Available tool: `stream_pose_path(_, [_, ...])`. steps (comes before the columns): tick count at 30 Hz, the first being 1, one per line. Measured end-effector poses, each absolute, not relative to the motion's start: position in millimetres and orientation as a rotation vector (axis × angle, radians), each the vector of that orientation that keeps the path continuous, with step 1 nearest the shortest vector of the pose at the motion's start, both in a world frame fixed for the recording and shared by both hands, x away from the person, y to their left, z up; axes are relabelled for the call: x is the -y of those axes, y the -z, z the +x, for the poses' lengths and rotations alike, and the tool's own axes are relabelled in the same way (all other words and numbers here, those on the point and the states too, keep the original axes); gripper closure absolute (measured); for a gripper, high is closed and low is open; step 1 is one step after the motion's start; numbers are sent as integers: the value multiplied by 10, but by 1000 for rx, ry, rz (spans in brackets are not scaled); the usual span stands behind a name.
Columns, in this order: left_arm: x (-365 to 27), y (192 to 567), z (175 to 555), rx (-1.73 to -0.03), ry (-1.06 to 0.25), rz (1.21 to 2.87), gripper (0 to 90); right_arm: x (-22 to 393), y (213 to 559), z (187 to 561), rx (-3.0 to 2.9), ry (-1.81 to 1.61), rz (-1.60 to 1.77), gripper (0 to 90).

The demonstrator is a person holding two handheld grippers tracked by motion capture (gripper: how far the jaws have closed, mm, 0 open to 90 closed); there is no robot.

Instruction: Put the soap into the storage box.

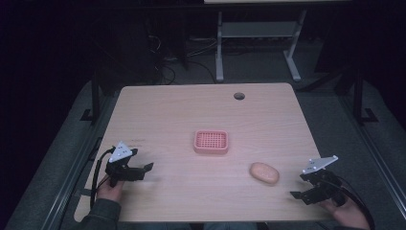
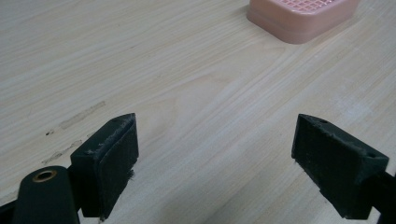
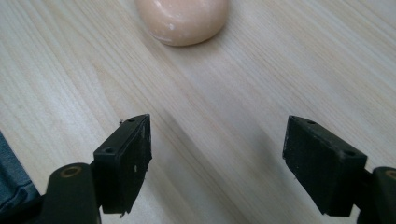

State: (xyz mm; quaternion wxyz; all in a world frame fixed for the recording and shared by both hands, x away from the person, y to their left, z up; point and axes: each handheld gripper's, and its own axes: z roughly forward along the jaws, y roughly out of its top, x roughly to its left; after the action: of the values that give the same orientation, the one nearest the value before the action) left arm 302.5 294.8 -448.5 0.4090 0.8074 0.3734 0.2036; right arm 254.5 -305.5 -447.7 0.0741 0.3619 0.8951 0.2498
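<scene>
Two hand-held grippers, left (image 1: 143, 169) and right (image 1: 298, 194), spread, one soap (image 1: 264, 173), one dish (image 1: 211, 142)

No readable text, labels, brands, numbers or signs anywhere: none on worktop (image 1: 167, 115), pink tray (image 1: 211, 142), soap bar (image 1: 264, 173) or either gripper.

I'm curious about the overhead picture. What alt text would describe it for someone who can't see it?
A pink slotted soap dish sits mid-table on a light wooden table, with a peach soap bar to its right. A person's hands hold an open left claw and right claw at the near corners.
</scene>
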Motion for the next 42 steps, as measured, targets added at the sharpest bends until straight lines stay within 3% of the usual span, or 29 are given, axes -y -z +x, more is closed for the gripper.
stream_pose_path(42, [-2959, 4467, 3006, -948, -516, 2012, 143, 2330, 4223, 2912, -2850, -601, 803, 232])
